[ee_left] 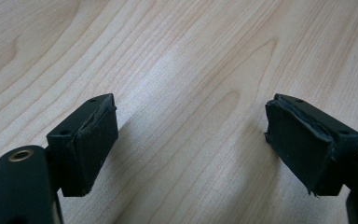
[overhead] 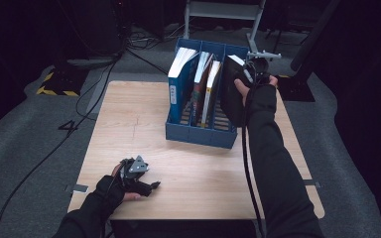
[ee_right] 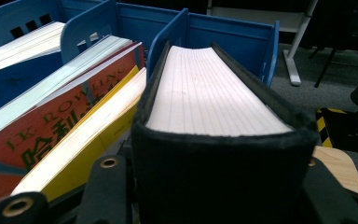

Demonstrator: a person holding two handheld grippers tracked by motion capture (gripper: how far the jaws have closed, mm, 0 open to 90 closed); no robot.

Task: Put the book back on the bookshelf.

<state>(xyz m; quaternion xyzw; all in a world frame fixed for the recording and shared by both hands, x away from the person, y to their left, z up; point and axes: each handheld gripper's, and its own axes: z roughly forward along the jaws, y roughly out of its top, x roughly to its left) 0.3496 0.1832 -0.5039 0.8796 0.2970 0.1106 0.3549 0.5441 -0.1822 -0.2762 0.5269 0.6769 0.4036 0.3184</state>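
Right claw point(overhead: 250, 69): clamped on the thick black hardcover book point(ee_right: 214, 93), upper right of the high view.
Book: upright, partly inside the rightmost slot of the blue plastic file rack point(overhead: 201, 134).
Left claw point(ee_left: 191, 140): jaws apart, holding nothing, over the light wooden desk point(overhead: 129, 124) at lower left.
Done: other slots already hold books.
Left: seat the book fully, then release.
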